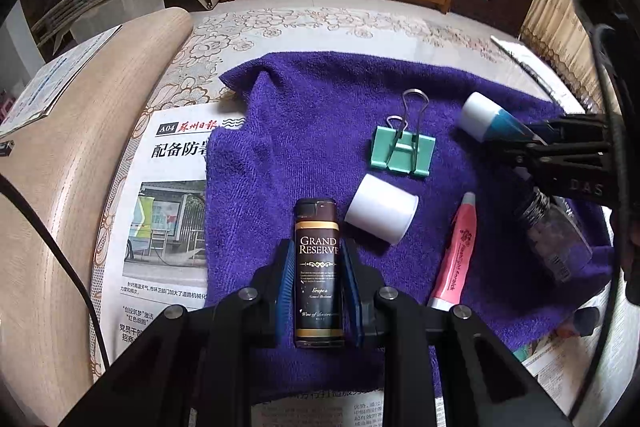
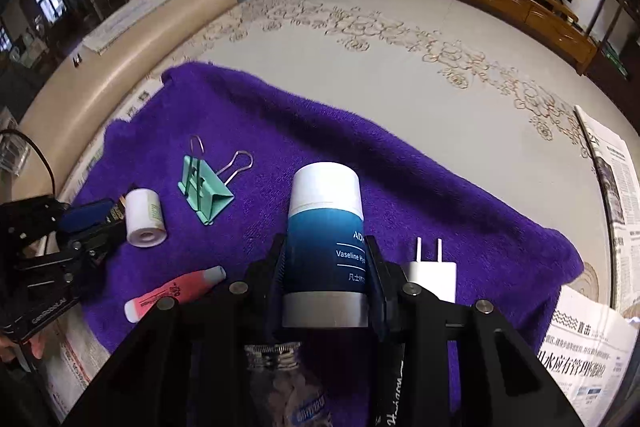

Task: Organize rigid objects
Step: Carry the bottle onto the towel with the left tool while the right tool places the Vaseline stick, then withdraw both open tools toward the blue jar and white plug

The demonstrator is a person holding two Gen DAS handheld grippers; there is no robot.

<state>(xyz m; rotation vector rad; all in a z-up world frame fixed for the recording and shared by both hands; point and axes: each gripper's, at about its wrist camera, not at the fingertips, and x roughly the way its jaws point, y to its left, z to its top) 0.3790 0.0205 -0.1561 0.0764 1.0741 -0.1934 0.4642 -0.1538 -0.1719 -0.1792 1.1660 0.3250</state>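
Note:
My left gripper [image 1: 318, 247] is shut on a brown lighter [image 1: 319, 279] labelled Grand Reserve, held just above the purple towel [image 1: 312, 107]. My right gripper [image 2: 325, 241] is shut on a blue-and-white Vaseline bottle [image 2: 326, 219], white cap pointing away. On the towel lie a green binder clip [image 1: 402, 151] [image 2: 204, 187], a white roll [image 1: 382, 213] [image 2: 144, 217] and a pink tube [image 1: 456, 255] [image 2: 172, 293]. A white charger plug [image 2: 432, 271] lies right of the bottle. In the left wrist view the right gripper [image 1: 520, 139] enters from the right.
A clear bottle [image 1: 556, 239] [image 2: 288, 379] and a black pen [image 2: 394, 407] lie at the towel's near right. Newspapers [image 1: 172, 227] [image 2: 612, 195] flank the towel on a lace-patterned tablecloth [image 2: 360, 39]. A wooden chair back [image 1: 80, 167] curves along the left.

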